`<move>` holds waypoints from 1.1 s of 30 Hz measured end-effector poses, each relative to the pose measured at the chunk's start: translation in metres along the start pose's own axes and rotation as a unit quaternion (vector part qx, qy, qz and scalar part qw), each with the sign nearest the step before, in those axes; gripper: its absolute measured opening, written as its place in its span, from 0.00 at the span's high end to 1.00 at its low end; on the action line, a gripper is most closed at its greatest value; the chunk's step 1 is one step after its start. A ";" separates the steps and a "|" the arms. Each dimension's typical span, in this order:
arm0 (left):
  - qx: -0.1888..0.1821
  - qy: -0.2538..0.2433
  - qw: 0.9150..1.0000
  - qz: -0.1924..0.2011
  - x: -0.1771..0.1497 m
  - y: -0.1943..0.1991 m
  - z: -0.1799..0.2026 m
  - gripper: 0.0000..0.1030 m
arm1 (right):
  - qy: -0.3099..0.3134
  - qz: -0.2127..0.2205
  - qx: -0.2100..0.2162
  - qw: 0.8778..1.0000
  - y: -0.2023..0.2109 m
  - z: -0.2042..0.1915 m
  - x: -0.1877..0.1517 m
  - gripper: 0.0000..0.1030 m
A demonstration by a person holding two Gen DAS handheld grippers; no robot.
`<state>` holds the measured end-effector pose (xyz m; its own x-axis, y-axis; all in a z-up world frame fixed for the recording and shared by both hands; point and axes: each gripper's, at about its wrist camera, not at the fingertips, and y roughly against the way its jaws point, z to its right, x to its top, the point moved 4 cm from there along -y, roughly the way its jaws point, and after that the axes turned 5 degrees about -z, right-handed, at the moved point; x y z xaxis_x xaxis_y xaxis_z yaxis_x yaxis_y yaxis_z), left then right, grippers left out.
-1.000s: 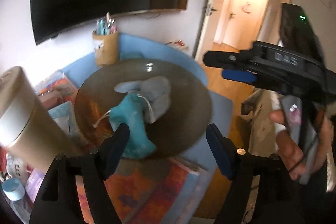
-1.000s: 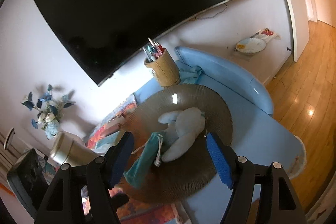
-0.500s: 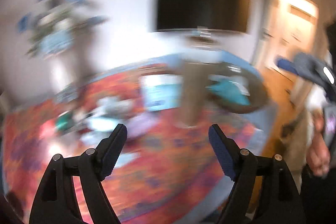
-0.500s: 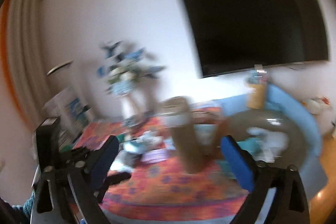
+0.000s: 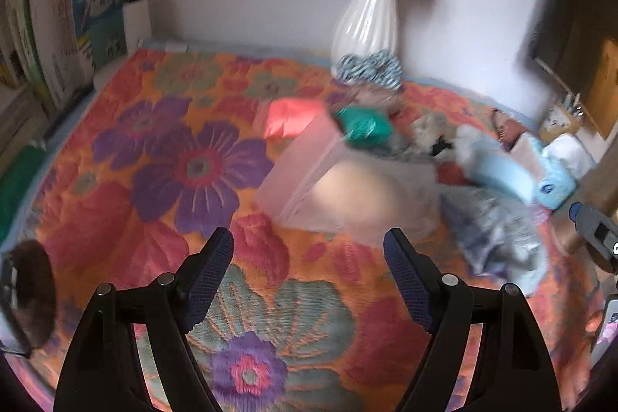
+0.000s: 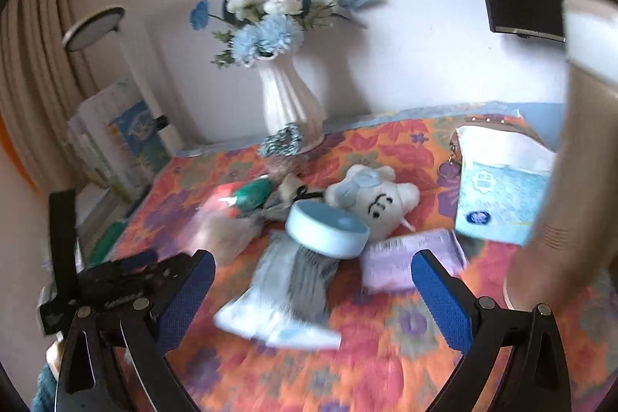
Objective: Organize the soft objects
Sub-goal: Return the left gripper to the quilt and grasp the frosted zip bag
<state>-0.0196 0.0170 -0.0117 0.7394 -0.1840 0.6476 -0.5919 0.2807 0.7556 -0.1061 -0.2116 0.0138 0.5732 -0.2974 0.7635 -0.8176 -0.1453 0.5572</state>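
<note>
Left gripper (image 5: pixel 309 275): fingers spread wide, nothing between them, held above the floral cloth (image 5: pixel 162 157).
Right gripper (image 6: pixel 309 290): fingers spread wide and empty, above the near part of the cloth.
Soft objects: a white plush toy (image 6: pixel 380 199) lay near the middle of the cloth, just behind a round pale-blue tin (image 6: pixel 326 228); a grey-white fabric piece (image 6: pixel 286 290) lay in front of the tin, a lilac packet (image 6: pixel 409 259) beside it.
Green bundle (image 6: pixel 253 197): left of the plush, blurred.
Tissue pack (image 6: pixel 498 199): toward the cloth's right edge.
Vase of blue flowers (image 6: pixel 289 99): at the far edge, by the wall.
</note>
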 end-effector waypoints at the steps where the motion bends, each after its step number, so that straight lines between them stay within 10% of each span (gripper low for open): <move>1: 0.002 0.001 1.000 -0.010 -0.002 -0.004 0.000 0.24 | -0.005 0.001 0.002 1.000 -0.007 0.001 -0.001 0.01; 33: -0.042 -0.041 0.998 -0.035 0.017 -0.003 0.051 0.23 | -0.016 -0.014 0.017 1.000 -0.017 0.008 -0.006 0.00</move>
<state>-0.0218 -0.0347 0.0024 0.7475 -0.2808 0.6020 -0.5084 0.3413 0.7906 -0.0955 -0.2150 -0.0028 0.5950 -0.3234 0.7358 -0.8024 -0.1866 0.5669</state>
